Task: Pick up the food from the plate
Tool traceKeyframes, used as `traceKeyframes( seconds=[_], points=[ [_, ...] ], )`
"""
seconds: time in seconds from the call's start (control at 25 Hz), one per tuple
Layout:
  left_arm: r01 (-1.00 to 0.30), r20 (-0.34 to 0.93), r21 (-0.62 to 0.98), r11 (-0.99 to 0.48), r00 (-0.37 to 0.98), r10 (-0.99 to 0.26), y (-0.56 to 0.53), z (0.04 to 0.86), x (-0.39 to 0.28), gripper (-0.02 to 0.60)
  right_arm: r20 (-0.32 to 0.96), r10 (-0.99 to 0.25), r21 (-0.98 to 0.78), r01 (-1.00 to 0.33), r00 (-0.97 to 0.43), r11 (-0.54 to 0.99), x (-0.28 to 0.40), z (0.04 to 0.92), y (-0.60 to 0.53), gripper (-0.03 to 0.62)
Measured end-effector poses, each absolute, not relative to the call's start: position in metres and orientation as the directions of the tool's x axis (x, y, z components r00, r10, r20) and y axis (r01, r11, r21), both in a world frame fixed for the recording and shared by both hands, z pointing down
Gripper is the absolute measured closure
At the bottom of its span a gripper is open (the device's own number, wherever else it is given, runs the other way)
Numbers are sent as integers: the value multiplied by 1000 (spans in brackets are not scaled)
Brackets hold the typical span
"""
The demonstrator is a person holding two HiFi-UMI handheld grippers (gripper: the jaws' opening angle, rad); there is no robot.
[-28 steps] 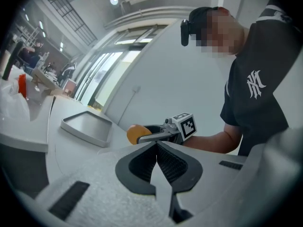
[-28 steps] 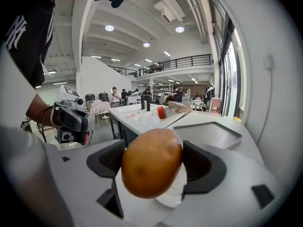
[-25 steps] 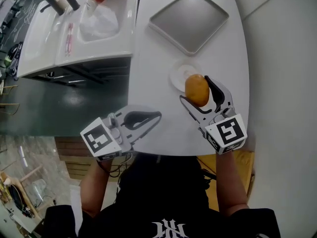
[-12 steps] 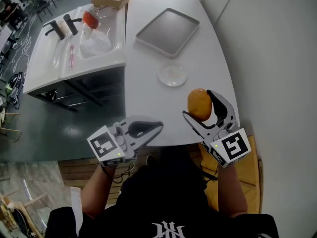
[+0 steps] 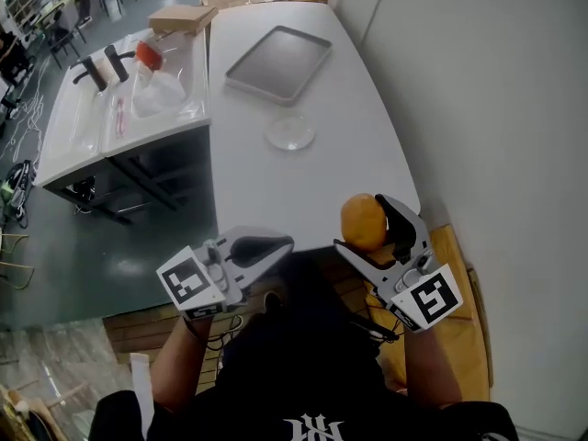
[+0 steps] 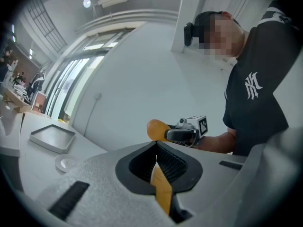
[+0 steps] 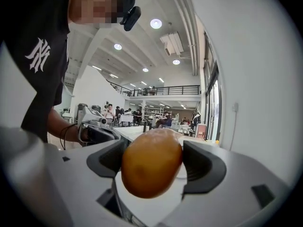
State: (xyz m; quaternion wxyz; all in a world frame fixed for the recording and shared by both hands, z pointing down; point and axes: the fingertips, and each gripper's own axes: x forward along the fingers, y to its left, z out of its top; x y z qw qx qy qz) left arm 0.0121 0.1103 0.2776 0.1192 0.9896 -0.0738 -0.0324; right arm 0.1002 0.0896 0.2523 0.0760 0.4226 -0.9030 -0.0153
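Two grippers: the right gripper (image 5: pixel 366 228) is clamped on the food (image 5: pixel 361 220). The left gripper (image 5: pixel 276 243) has its jaws pressed together on nothing and is held off the near edge of the surface (image 5: pixel 303 191).
Food: a rounded orange-brown piece, pinched across its middle between the right jaws. It hangs in the air off the near right corner of the surface, well apart from the plate (image 5: pixel 290 132).
Plate: small and pale, bare, on the surface just on the near side of the grey tray (image 5: pixel 278 63).
Step in hand: the pick-up looks complete, with the food lifted clear and away from the plate.
Next move: probably a steady squeeze and a level hold, since the smooth round food could roll out of the pads. The task names no place to put it.
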Motion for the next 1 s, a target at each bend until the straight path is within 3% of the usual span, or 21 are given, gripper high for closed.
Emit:
traceKeyframes(
  seconds=[0.44,1.0],
  points=[
    [-128,-17,191,-973,991,-133,140,256,47,574,91,-736,5,-739,-671,674,129,236,113,212],
    [-260,54,188,-947,966,-255,134,268,87,574,18,-581,-51,-581,-813,812,142,249,104,212]
  ],
)
